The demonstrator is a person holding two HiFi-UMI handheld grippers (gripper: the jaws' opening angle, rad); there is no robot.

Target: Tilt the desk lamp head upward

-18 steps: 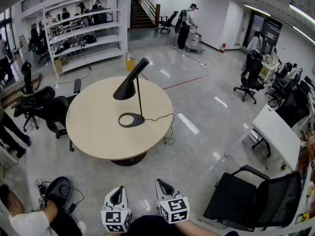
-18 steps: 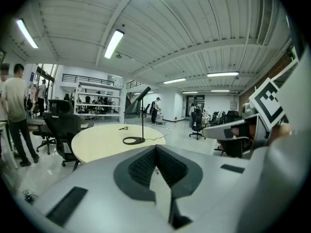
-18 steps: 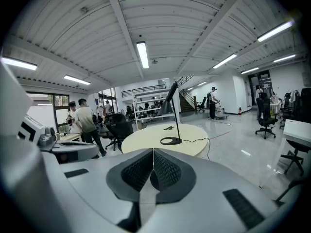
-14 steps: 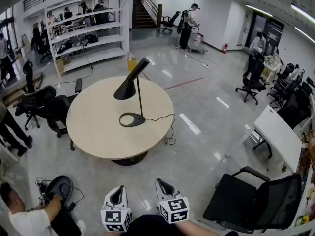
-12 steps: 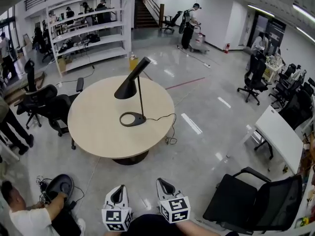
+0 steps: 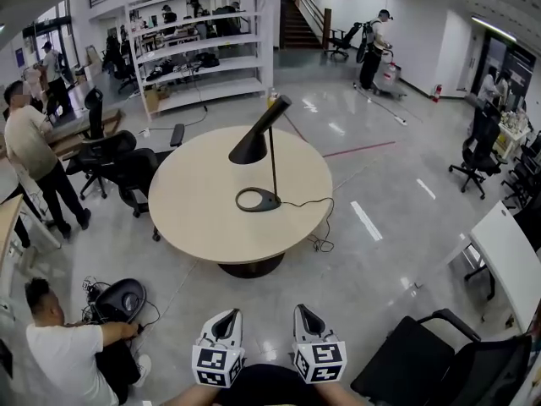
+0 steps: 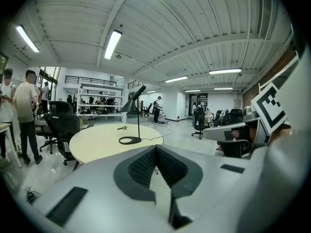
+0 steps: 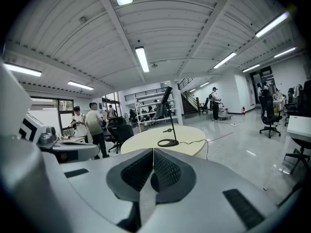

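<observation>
A black desk lamp stands near the middle of the round beige table (image 6: pixel 203 214), its ring base (image 6: pixel 258 199) flat on the top. The thin stem rises to a cone head (image 6: pixel 252 148) that slants down to the left. Both grippers hover low over the floor, well short of the table. My left gripper (image 6: pixel 225 318) and right gripper (image 6: pixel 304 316) are side by side, both shut and holding nothing. The lamp head (image 7: pixel 132 101) shows far ahead past the left gripper (image 7: pixel 156 153). It appears again as the lamp head (image 8: pixel 163 106) beyond the right gripper (image 8: pixel 153 154).
The lamp's cable (image 6: pixel 314 205) runs off the table's right edge to the floor. Black office chairs (image 6: pixel 127 167) stand left of the table, another chair (image 6: pixel 439 366) at lower right. A person (image 6: pixel 63 353) crouches lower left, another (image 6: pixel 34 159) stands left. White shelves (image 6: pixel 203 57) behind.
The head view has swung: table and lamp now sit further right and look nearer, and a standing person has come into view at the left. Both grippers stay shut, side by side.
</observation>
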